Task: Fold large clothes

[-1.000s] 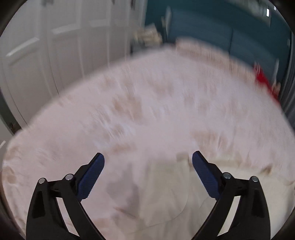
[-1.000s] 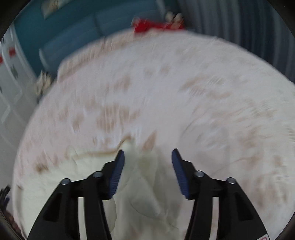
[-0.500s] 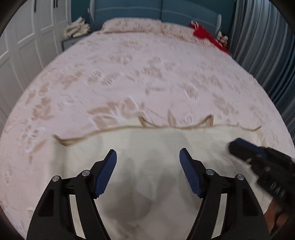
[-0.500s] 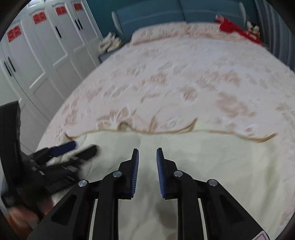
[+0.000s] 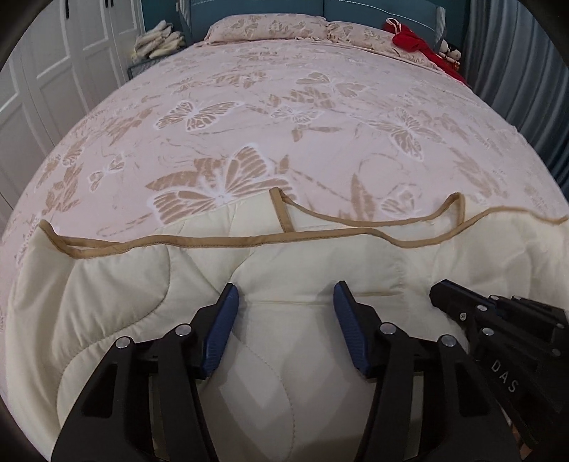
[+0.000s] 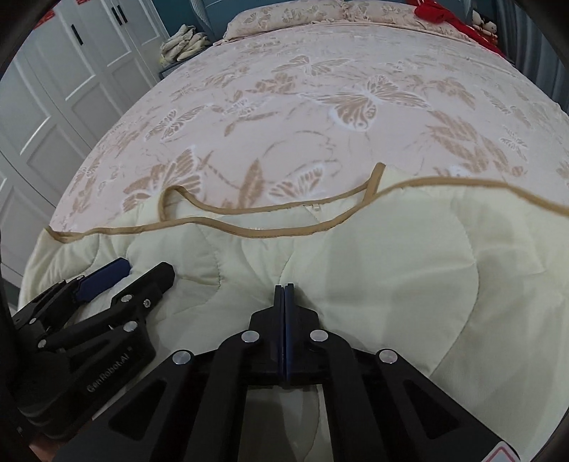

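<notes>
A cream quilted garment (image 5: 149, 284) with tan binding lies spread across the near end of the bed; it also shows in the right wrist view (image 6: 391, 256). My left gripper (image 5: 284, 305) is open just above its middle, with nothing between the blue pads. My right gripper (image 6: 284, 295) is shut with its tips low on the cream fabric, and I cannot tell whether cloth is pinched. Each gripper shows in the other's view: the right one in the left wrist view (image 5: 441, 295), the left one in the right wrist view (image 6: 142, 270).
The bed has a pink cover with tan butterflies (image 5: 284, 106). Pillows (image 5: 270, 26) and a red item (image 5: 416, 41) lie at the head. White wardrobe doors (image 6: 46, 106) stand on the left, a grey curtain (image 5: 515, 53) on the right.
Both grippers swung from blurred views over the bed to steady low positions over the garment. My right gripper closed from open to shut. My left gripper stayed open.
</notes>
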`<state>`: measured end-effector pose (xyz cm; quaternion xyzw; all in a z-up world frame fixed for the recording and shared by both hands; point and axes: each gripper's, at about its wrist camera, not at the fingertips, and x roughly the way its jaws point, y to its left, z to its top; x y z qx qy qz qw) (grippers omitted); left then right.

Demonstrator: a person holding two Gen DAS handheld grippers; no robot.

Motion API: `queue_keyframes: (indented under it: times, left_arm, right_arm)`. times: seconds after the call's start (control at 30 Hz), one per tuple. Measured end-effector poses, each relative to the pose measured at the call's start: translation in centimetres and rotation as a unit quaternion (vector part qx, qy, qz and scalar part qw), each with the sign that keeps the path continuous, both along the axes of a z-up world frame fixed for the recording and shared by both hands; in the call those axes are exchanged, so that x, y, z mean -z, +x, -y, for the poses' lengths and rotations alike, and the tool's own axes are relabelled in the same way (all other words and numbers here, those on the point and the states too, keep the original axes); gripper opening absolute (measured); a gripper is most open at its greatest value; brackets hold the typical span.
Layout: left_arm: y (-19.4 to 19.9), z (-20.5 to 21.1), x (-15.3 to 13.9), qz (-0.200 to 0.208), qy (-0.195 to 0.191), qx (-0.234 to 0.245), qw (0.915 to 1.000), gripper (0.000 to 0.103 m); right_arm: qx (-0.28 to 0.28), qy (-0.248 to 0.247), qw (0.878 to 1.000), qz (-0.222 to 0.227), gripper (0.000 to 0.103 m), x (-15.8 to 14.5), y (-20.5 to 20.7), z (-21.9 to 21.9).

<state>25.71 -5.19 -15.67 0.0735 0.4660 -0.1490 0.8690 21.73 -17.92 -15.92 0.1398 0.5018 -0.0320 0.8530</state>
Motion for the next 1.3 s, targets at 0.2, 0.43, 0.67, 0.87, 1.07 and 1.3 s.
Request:
queue_keyframes:
  times: [0.2,0.43,0.67,0.87,1.07,1.3]
  left_arm:
    - [-0.1,0.2,0.6,0.016,0.005,-0.004,0.9998,0.055]
    - [0.3,0.3,0.4,0.014,0.006,-0.008,0.9998,0.056]
    - [-4.2,-12.5,-8.7,0.039,-0.135,-0.139,0.9802,0.091]
    - [-11.0,-22.8,-6.3,-0.038,-0.185,-0.230,0.9548,0.095]
    - [-14.8,-25.8,-1.0,-0.112,-0.291,-0.281,0.9077,0.095]
    - [-13.9,-22.4,-0.6,-0.111,-0.280,-0.238,0.9234,0.094]
  right_arm:
    - [0.003,-0.009,1.000,0.011,0.000,0.8,0.1,-0.2]
    - [0.017,-0.001,1.000,0.021,0.000,0.4,0.3,0.4]
    - [0.087,-0.005,0.991,0.100,0.012,-9.2,-7.9,2.8]
    - [0.023,0.045,0.997,0.055,0.015,-8.9,-15.2,-1.7]
    - [-0.010,0.057,0.998,0.010,0.014,-6.0,-17.1,-7.1]
    - [-0.008,0.024,1.000,-0.019,0.013,-3.2,-16.6,-8.4]
